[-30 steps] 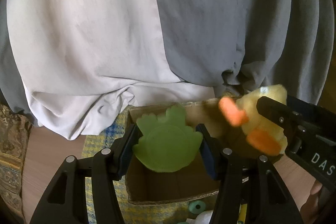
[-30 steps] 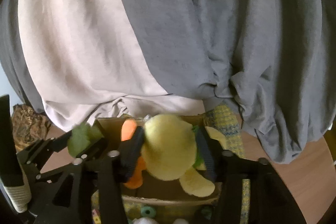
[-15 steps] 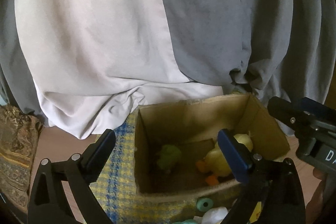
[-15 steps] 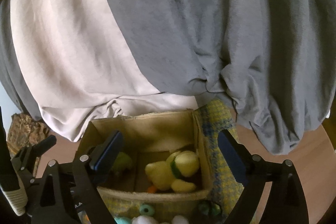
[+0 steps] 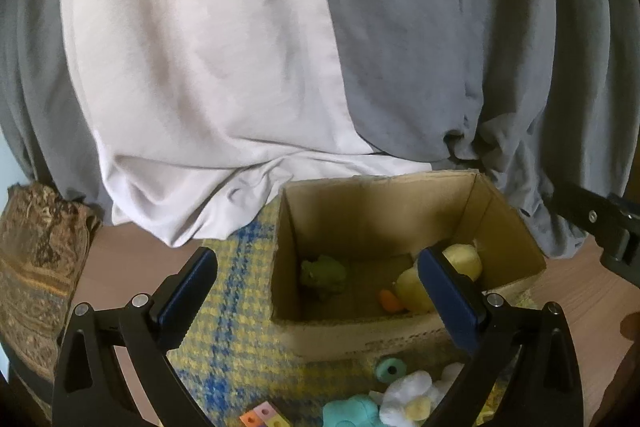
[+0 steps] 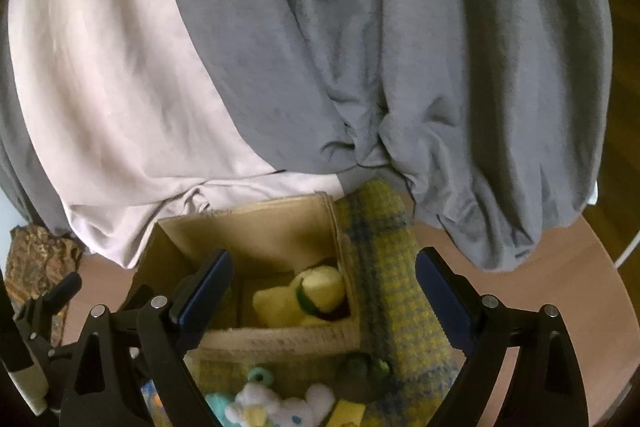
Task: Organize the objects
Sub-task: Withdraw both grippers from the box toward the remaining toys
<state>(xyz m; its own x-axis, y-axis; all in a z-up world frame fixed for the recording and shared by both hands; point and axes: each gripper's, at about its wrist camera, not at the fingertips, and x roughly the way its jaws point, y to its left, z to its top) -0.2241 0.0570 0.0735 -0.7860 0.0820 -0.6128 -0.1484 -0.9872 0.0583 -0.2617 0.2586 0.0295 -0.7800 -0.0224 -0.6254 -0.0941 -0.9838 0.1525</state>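
Two grippers hovered above and in front of the cardboard box [image 5: 360,331]. The left gripper [image 5: 316,291] and the right gripper [image 6: 322,287] both had jaws spread wide, holding nothing. Inside the box lay a green frog toy [image 5: 323,273] at the left and a yellow plush duck [image 6: 304,297] at the right, apart. The box sat on a yellow-and-blue checked cloth [image 5: 236,339], with grey and white drapery [image 5: 240,47] behind. Small toys [image 5: 404,399] lay in front of the box, cut off by the frame and too blurred to identify.
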